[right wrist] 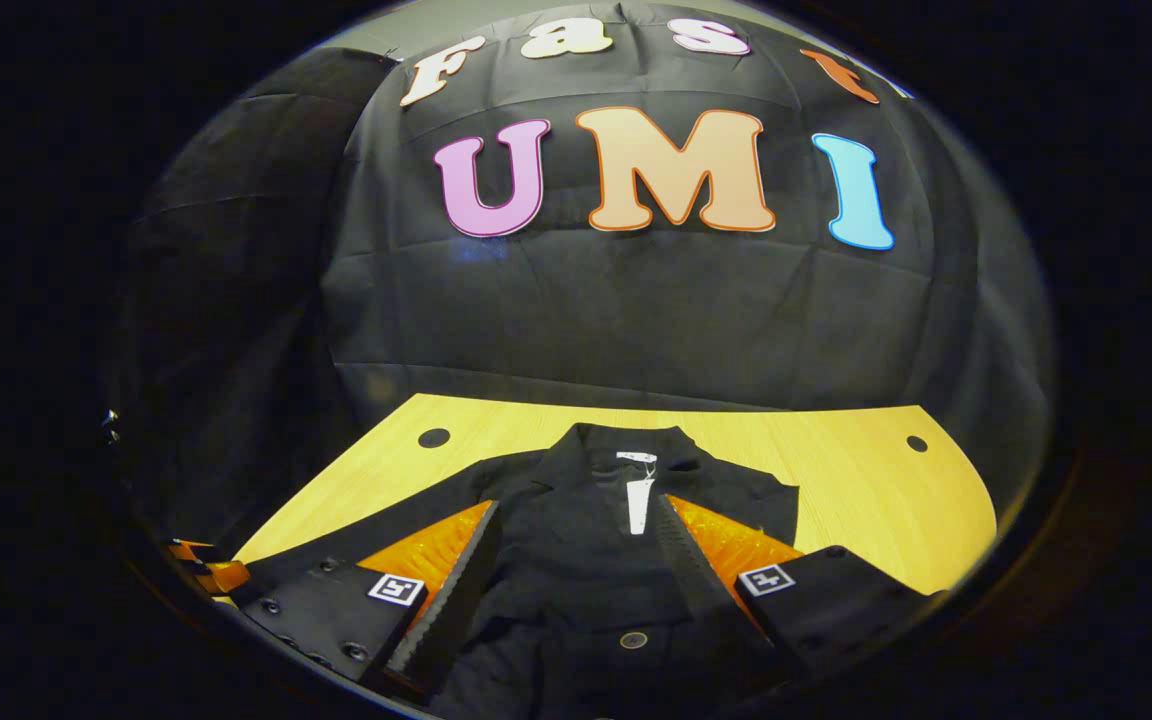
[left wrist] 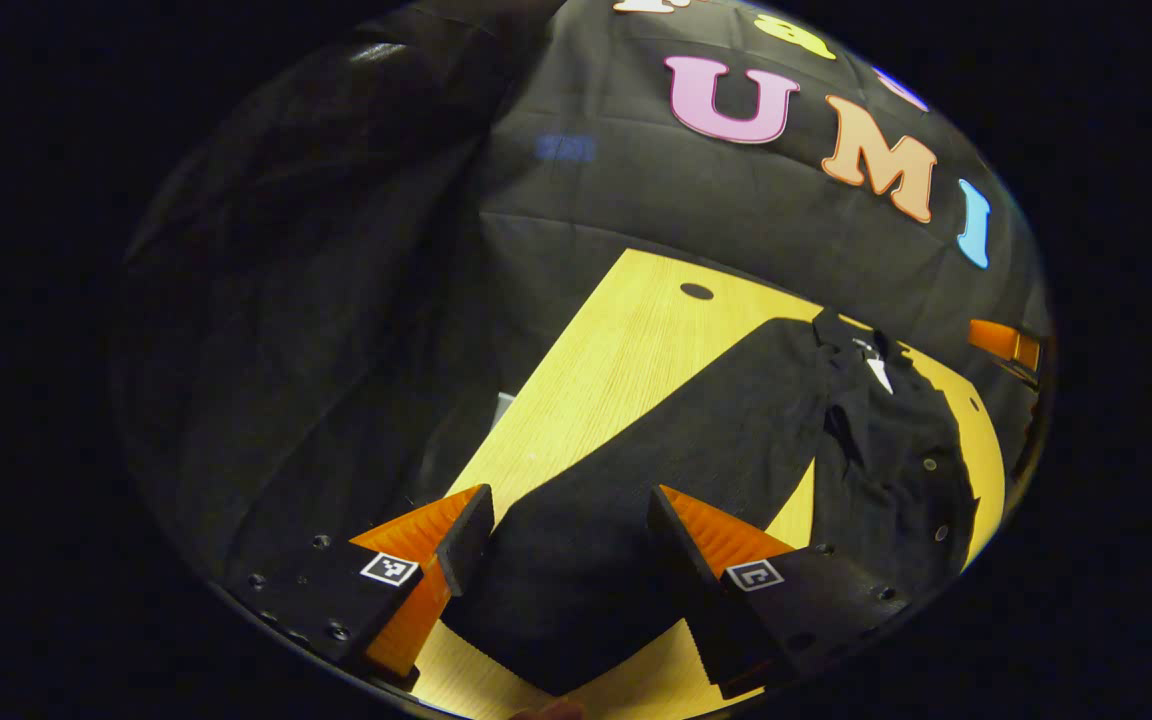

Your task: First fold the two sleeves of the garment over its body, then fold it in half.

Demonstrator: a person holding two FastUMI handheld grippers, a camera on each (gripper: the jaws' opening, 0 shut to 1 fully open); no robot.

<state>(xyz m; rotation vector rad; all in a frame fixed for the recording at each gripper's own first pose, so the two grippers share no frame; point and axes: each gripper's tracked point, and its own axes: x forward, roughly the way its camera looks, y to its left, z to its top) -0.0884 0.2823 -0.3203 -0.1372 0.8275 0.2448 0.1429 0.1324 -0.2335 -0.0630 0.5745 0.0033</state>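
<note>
We find a black garment point(right wrist: 586, 560) lying on a pale wooden table point(right wrist: 836, 470), collar toward the booth's far wall, with a white tag point(right wrist: 638, 500) at the neck and buttons down its front. In the left gripper view, one sleeve point(left wrist: 656, 450) lies stretched flat across the table point(left wrist: 616, 350), running away from the garment's body point(left wrist: 896, 450) and ending between the fingers of the left gripper point(left wrist: 568, 545). We record that gripper as wide apart: its jaws stand either side of the cuff end with clear gaps, and we cannot tell whether they touch the cloth. In the right gripper view, the right gripper point(right wrist: 576, 560) hovers over the chest of the garment, also spread wide, with the collar and tag showing between its fingers; nothing is clamped. We note a dark round hole point(left wrist: 696, 291) in the tabletop beyond the sleeve in the left gripper view, and two such holes point(right wrist: 433, 437) near the far corners in the right gripper view. At the far right edge of the left gripper view we see part of the other gripper point(left wrist: 1006, 345), near the garment's collar
</note>
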